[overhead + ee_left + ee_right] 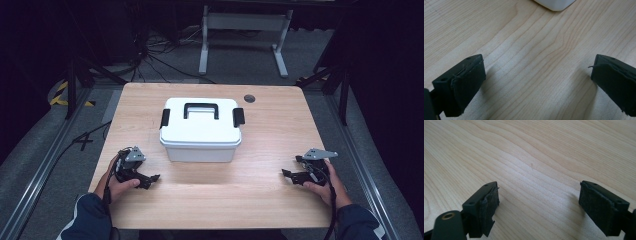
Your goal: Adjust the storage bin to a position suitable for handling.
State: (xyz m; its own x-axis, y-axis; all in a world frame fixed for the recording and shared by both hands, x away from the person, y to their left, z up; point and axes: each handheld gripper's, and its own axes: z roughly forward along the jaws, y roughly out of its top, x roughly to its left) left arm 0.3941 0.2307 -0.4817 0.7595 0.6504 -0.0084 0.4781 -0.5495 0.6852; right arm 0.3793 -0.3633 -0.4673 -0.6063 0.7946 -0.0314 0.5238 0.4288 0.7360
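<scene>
White rectangular plastic storage box (201,135) with rounded corners: one item. Lid on, black carry handle (201,110) folded flat on top, a black latch (164,118) at each short end. Stands upright on the light wooden table (270,150), centred, slightly toward the far edge.

We work at a light wooden table (270,150) with rounded corners and a visible grain running along its length. A round dark grommet (249,98) sits flush in the surface near the far edge, right of centre. Directly on the tabletop stands a white storage box (201,132), placed centrally and toward the far half; its lid carries a black handle (201,110) and a black latch at each end. The left gripper view shows one rounded corner of the box (555,4) resting on the wood.
</scene>
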